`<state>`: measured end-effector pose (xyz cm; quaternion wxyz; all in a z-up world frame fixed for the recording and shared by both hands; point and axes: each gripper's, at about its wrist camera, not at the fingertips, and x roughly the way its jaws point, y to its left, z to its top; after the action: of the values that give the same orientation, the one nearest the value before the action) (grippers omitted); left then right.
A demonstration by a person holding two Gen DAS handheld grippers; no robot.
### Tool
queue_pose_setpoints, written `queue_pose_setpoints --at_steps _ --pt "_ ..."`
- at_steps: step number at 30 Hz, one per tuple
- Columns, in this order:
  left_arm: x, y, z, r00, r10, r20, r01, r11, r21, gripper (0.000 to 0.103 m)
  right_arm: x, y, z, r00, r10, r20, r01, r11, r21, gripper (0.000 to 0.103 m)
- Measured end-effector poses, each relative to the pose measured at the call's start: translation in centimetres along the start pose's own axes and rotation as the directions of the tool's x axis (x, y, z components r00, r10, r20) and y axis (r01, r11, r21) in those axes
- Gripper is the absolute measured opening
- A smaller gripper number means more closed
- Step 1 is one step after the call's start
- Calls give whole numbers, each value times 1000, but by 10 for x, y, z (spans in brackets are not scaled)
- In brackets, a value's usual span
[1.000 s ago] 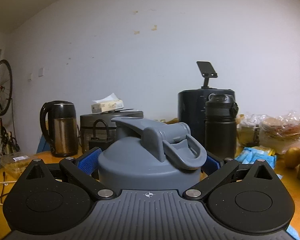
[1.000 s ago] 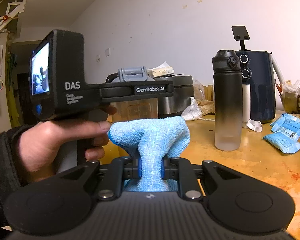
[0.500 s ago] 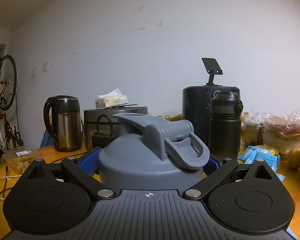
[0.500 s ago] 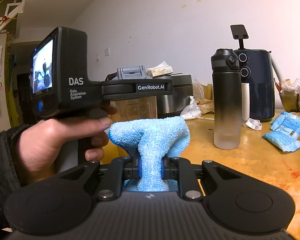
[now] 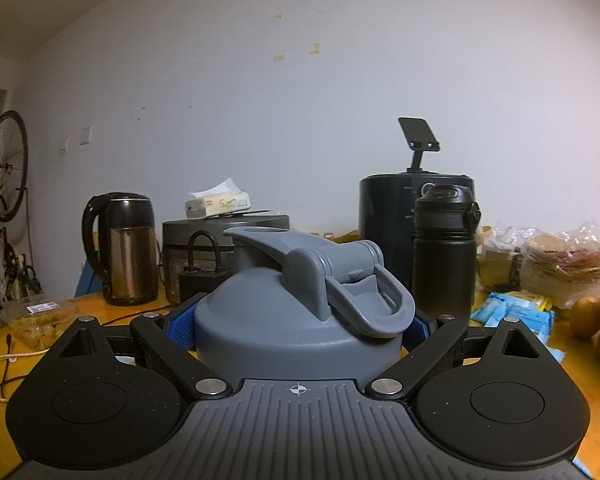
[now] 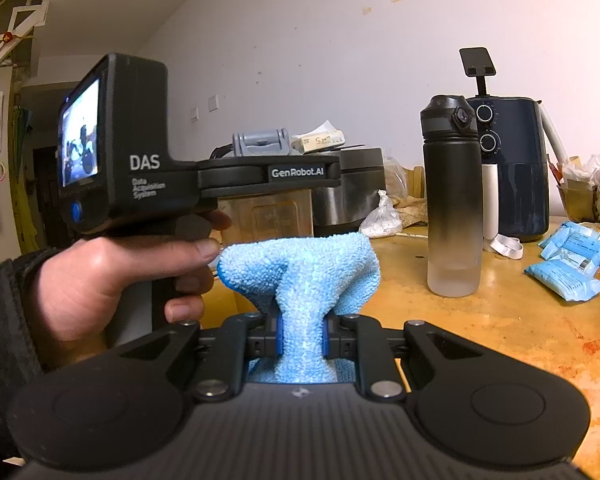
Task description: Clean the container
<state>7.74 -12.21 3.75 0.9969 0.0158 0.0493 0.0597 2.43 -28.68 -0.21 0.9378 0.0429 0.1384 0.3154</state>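
Observation:
My left gripper (image 5: 298, 322) is shut on a container with a grey flip-top lid (image 5: 300, 300), gripped by the lid's sides and held upright. In the right wrist view the same container shows as a clear body (image 6: 274, 214) under the grey lid cap (image 6: 262, 142), with the left gripper's black body (image 6: 148, 160) around it and a hand on its handle. My right gripper (image 6: 302, 330) is shut on a bunched light blue microfibre cloth (image 6: 300, 268), just in front of and below the container.
On the wooden table (image 6: 500, 320) stand a black-to-frosted water bottle (image 6: 452, 200), a dark air fryer (image 6: 512, 168), a rice cooker (image 5: 224, 236), a kettle (image 5: 124, 248), blue packets (image 6: 568, 256) and bagged food (image 5: 568, 260).
The left gripper with the container has shifted slightly, with the background sliding a little. The right gripper with the cloth has barely moved.

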Motion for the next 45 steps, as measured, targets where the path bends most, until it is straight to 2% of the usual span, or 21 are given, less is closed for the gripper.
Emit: queue_pose_setpoints --at_steps 12,24,33,45 --pt "2 13 -3 994 -109 17 109 994 10 95 -1 0 -1 1000 3 5 -3 1000 1 13" --pt "5 26 -6 975 -220 26 219 976 15 95 0 0 -1 1000 3 7 -4 1000 6 13" --pt "7 38 -7 952 -305 29 304 952 19 95 1 0 -1 1000 7 8 -8 1000 9 13" --pt "15 51 -6 904 -428 10 428 903 29 95 0 -1 -1 1000 13 12 -13 1000 15 15"
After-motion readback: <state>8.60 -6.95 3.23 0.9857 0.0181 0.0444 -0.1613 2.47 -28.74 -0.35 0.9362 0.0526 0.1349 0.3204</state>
